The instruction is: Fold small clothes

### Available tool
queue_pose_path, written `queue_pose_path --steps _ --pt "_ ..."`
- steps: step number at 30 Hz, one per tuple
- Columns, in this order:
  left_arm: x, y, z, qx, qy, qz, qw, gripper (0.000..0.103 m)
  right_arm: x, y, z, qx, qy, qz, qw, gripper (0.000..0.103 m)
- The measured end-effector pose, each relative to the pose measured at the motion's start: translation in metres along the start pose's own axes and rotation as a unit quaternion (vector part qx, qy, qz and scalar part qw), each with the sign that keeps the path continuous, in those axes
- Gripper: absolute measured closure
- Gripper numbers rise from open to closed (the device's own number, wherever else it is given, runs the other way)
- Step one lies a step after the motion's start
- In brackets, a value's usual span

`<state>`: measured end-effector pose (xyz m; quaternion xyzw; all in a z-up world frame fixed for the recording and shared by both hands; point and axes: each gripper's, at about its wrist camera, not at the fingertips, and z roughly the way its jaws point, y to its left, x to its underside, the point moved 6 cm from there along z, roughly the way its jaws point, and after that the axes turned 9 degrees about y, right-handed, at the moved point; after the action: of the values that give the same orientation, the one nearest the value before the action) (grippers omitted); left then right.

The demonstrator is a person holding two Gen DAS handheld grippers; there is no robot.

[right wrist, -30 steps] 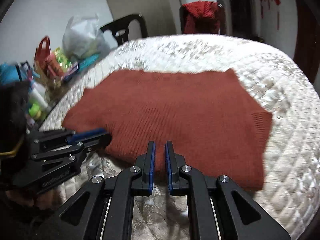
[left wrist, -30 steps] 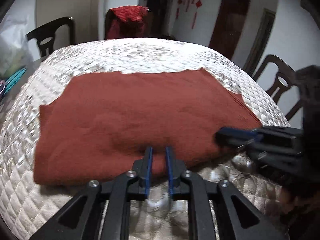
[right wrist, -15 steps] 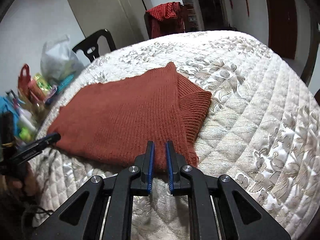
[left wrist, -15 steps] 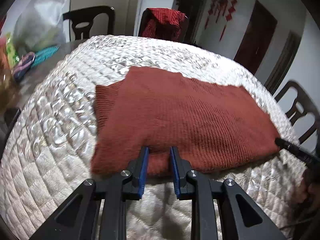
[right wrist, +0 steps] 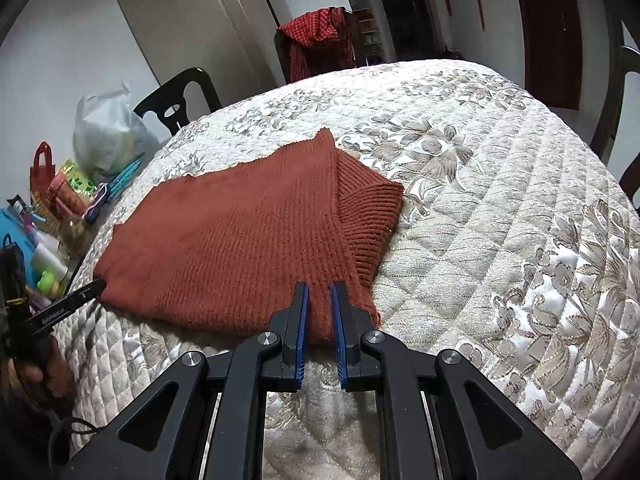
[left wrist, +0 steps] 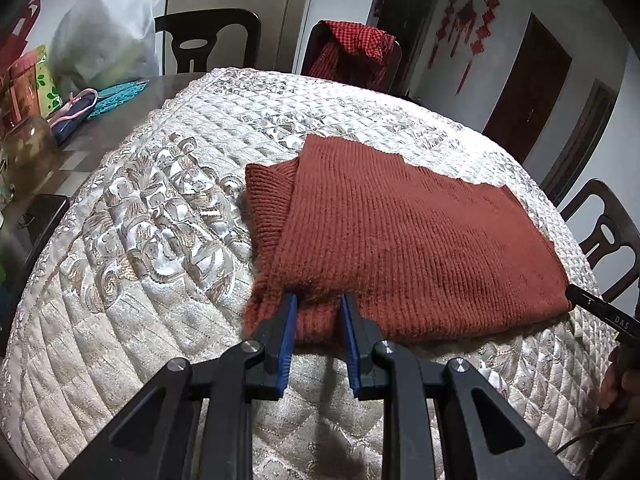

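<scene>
Both pinching the near hem, the left hand-held gripper (left wrist: 316, 308) and right hand-held gripper (right wrist: 319, 298) have spread apart, pulling the folded rust sweater (left wrist: 400, 240) taut on the quilted tabletop (left wrist: 160, 220), ready to fold again.

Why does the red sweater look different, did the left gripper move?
Yes. The left gripper, clamped on the sweater, slid leftward along its near edge; the checked cloth on the chair now sits further right.

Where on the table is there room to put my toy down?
Bare quilted cover lies free on both sides of the rust sweater and behind it toward the chairs. The bare tabletop edge by the white bag is crowded with bottles and packets.
</scene>
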<state>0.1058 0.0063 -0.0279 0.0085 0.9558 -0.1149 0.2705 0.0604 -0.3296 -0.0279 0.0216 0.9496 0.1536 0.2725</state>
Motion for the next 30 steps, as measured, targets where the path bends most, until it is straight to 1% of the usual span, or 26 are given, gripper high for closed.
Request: queue_pose_path --steps 3,4,5,6,7,8,11,12,14,16,18,21,23,28,30 --pt "0.002 0.005 -0.008 0.005 -0.003 -0.01 0.9999 0.079 0.004 0.0 -0.01 -0.011 -0.004 0.009 1.0 0.083" --pt "0.003 0.007 -0.011 0.005 -0.004 -0.014 0.9999 0.079 0.006 0.0 -0.014 -0.016 -0.005 0.012 1.0 0.078" --pt "0.007 0.01 -0.014 0.006 -0.004 -0.021 0.9998 0.079 0.009 0.0 -0.018 -0.019 -0.007 0.016 1.0 0.071" --pt "0.01 0.013 -0.016 0.006 -0.001 -0.029 0.9996 0.079 0.011 -0.001 -0.019 -0.022 -0.007 0.02 1.0 0.067" --pt "0.013 0.016 -0.018 0.006 0.003 -0.038 0.9993 0.076 0.014 -0.002 -0.022 -0.026 -0.007 0.024 0.999 0.061" --pt "0.018 0.02 -0.02 0.01 0.006 -0.048 0.9988 0.073 0.019 -0.003 -0.024 -0.036 -0.004 0.032 0.999 0.061" --pt "0.032 0.025 -0.018 0.038 0.026 -0.077 0.996 0.072 0.032 -0.004 -0.021 -0.059 0.015 0.05 0.997 0.061" --pt "0.035 0.025 -0.019 0.046 0.024 -0.083 0.9951 0.071 0.035 -0.005 -0.018 -0.064 0.022 0.055 0.996 0.061" --pt "0.036 0.025 -0.021 0.063 0.023 -0.094 0.9933 0.063 0.041 -0.006 -0.01 -0.076 0.035 0.066 0.994 0.061" --pt "0.032 0.024 -0.02 0.084 0.024 -0.111 0.99 0.056 0.039 -0.006 -0.009 -0.086 0.026 0.074 0.993 0.058" --pt "0.028 0.022 -0.015 0.095 0.026 -0.12 0.9879 0.056 0.034 -0.006 -0.008 -0.098 0.025 0.082 0.992 0.057" --pt "0.019 0.02 -0.01 0.101 0.018 -0.129 0.9864 0.056 0.028 -0.007 -0.003 -0.116 0.022 0.097 0.988 0.057" --pt "0.015 0.02 -0.007 0.109 0.016 -0.14 0.984 0.056 0.024 -0.009 -0.001 -0.124 0.018 0.109 0.986 0.057" --pt "0.004 0.016 -0.001 0.111 0.013 -0.14 0.9838 0.056 0.017 -0.012 0.002 -0.134 0.014 0.131 0.982 0.057" --pt "0.001 0.014 0.001 0.106 0.011 -0.138 0.9847 0.056 0.013 -0.013 0.003 -0.135 0.012 0.137 0.981 0.057"
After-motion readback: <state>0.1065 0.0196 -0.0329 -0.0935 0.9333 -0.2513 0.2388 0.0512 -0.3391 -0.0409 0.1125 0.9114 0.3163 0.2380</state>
